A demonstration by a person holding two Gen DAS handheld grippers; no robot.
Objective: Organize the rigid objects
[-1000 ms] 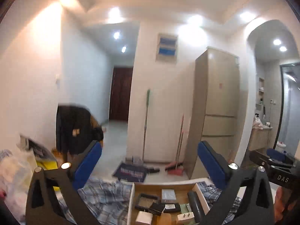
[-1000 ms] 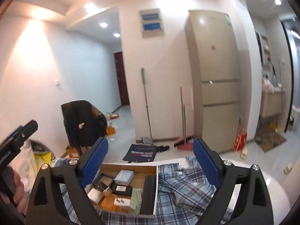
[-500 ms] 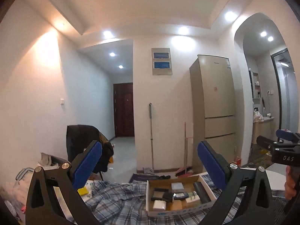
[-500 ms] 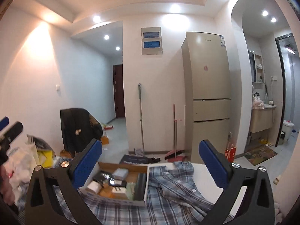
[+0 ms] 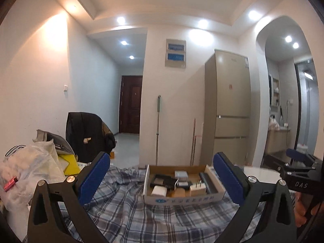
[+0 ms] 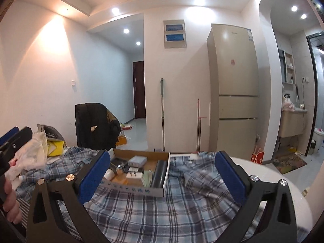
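A shallow cardboard box (image 5: 183, 197) lies on a plaid cloth (image 5: 131, 212) spread over the white tabletop (image 6: 283, 180). Its long axis runs away from the cameras toward the far wall, with the printed short side facing the grippers. In the left wrist view it sits between the two blue pads, a little right of centre; in the right wrist view the box (image 6: 139, 190) is left of centre, partly behind the left pad.

A long black block (image 5: 207, 182) lies along the box's right wall, parallel to the long axis. Beside it are one white plug adapter (image 5: 197, 187) with its two prongs up, one white cube (image 5: 159, 191), one pale blue-grey case (image 5: 180, 174), and some dark items I cannot count.

The left gripper (image 5: 162, 182) has its jaws wide apart, with nothing between the pads and nothing touched. The right gripper (image 6: 163, 179) has just been opening; its jaws stand wide apart and empty, short of the box. Each gripper shows at the edge of the other's view.

One plastic bag (image 5: 26, 172) lies to the left.
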